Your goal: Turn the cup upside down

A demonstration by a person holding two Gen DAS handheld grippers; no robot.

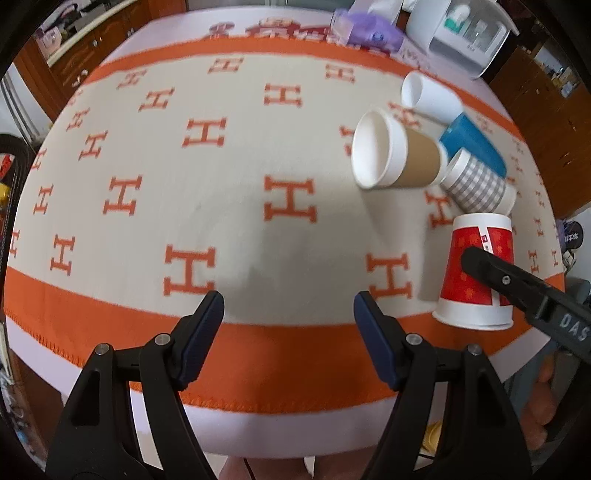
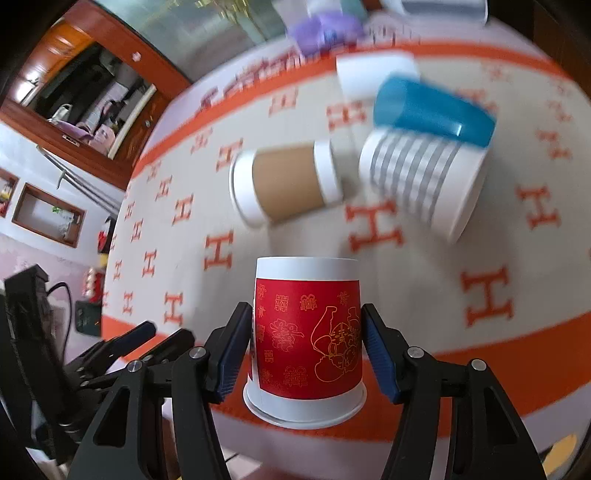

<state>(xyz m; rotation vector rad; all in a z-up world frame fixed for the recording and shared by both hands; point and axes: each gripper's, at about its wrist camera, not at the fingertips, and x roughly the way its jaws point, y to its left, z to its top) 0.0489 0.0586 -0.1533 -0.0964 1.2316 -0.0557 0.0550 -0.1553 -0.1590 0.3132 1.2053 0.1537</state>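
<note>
A red paper cup point(image 2: 308, 339) with gold drawings and a white rim stands upside down, mouth down, near the front edge of the table; it also shows in the left wrist view point(image 1: 476, 273). My right gripper point(image 2: 308, 343) straddles it, pads on both sides of the cup wall, touching or nearly so. One of its fingers point(image 1: 491, 267) crosses the cup in the left wrist view. My left gripper point(image 1: 288, 325) is open and empty, hovering over the front of the table, left of the cup.
Several cups lie on their sides behind: a brown-sleeved one point(image 1: 395, 155), a grey checked one point(image 1: 476, 184), a blue one point(image 1: 472, 147), a white one point(image 1: 428, 96). The orange-and-cream H-patterned cloth point(image 1: 184, 184) covers the table. A purple pack point(image 1: 365, 29) and white appliance point(image 1: 461, 33) stand at the back.
</note>
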